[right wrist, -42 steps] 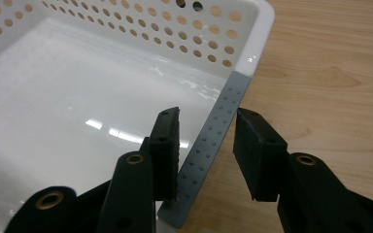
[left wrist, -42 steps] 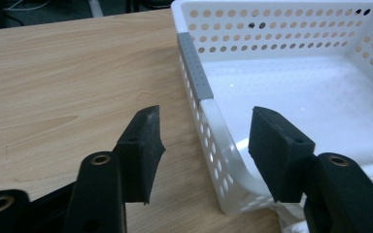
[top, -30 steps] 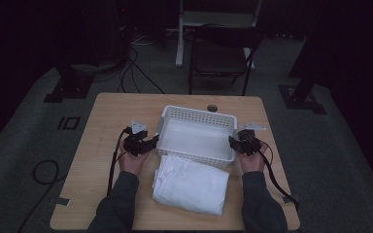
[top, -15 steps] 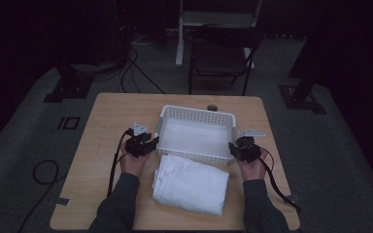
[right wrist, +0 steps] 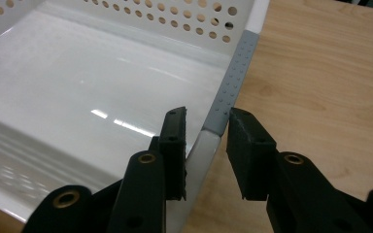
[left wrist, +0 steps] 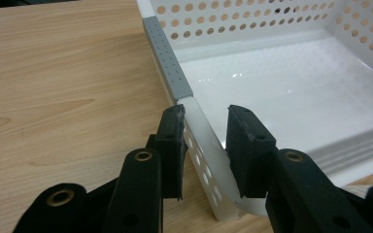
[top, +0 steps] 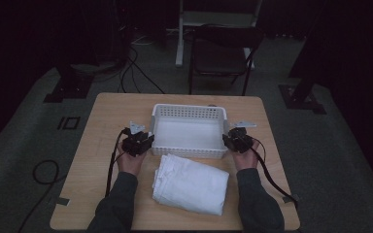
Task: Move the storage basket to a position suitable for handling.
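Left gripper [left wrist: 204, 128] had just closed on the basket's [top: 189, 114] near-corner rim; right gripper [right wrist: 206, 131] likewise clamped the opposite rim. Folded cloth [top: 190, 183] lay just behind both, on the worktop [top: 102, 121]. Risk: thin, slick rim slipping out if lifted unevenly.

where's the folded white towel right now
In the high view the towel lies on the table's near edge, between the person's forearms, just in front of the white basket that both claws grip.
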A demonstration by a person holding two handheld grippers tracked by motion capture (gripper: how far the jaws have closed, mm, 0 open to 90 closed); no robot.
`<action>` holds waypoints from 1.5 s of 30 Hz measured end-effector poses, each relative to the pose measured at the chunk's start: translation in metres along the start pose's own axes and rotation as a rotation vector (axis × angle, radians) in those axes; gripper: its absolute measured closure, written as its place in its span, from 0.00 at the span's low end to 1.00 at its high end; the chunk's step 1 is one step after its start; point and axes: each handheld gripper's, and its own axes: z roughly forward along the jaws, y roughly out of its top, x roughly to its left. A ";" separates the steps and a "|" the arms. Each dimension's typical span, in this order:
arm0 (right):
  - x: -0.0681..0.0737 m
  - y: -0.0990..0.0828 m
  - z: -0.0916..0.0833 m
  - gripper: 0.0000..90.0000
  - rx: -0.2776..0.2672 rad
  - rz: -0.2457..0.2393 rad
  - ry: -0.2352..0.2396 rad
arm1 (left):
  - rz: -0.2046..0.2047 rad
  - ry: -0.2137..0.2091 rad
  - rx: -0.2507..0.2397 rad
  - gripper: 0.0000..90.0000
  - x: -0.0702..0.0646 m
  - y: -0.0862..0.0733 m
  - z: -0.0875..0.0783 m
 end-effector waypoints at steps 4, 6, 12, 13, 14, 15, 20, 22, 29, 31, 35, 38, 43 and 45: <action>0.001 0.007 0.008 0.77 -0.007 -0.009 0.009 | -0.011 0.012 -0.002 0.76 0.004 0.002 0.002; 0.001 0.008 0.009 0.77 -0.007 -0.010 0.011 | -0.017 0.014 -0.004 0.76 0.006 0.003 0.002; 0.001 0.015 0.017 0.77 -0.007 -0.014 0.016 | -0.023 0.030 0.003 0.76 0.011 0.007 0.006; 0.001 0.018 0.020 0.77 -0.004 -0.018 0.015 | -0.025 0.032 0.004 0.76 0.012 0.008 0.007; 0.001 0.019 0.021 0.77 -0.003 -0.016 0.014 | -0.025 0.035 0.006 0.76 0.013 0.008 0.007; 0.002 0.019 0.021 0.77 -0.003 -0.017 0.015 | -0.028 0.035 0.004 0.76 0.013 0.009 0.008; 0.003 0.019 0.021 0.77 -0.004 -0.017 0.016 | -0.033 0.035 0.004 0.76 0.015 0.009 0.009; 0.004 0.019 0.021 0.77 -0.005 -0.016 0.015 | -0.031 0.038 0.004 0.77 0.014 0.009 0.009; 0.004 0.019 0.020 0.78 -0.006 -0.026 0.013 | -0.029 0.028 0.004 0.74 0.015 0.009 0.006; 0.005 0.019 0.018 0.78 -0.011 -0.030 0.010 | -0.027 0.020 -0.011 0.69 0.014 0.010 0.001; 0.006 0.019 0.011 0.74 -0.035 -0.041 0.000 | -0.022 0.009 -0.033 0.62 0.013 0.012 -0.007; 0.007 0.019 -0.005 0.70 -0.059 -0.059 0.003 | -0.007 -0.006 -0.052 0.59 0.006 0.011 -0.019; 0.009 0.011 -0.024 0.66 -0.074 -0.073 0.030 | 0.006 -0.026 -0.062 0.56 -0.002 0.003 -0.029; 0.011 0.006 -0.032 0.62 -0.077 -0.077 0.037 | 0.015 -0.029 -0.059 0.55 -0.005 -0.001 -0.031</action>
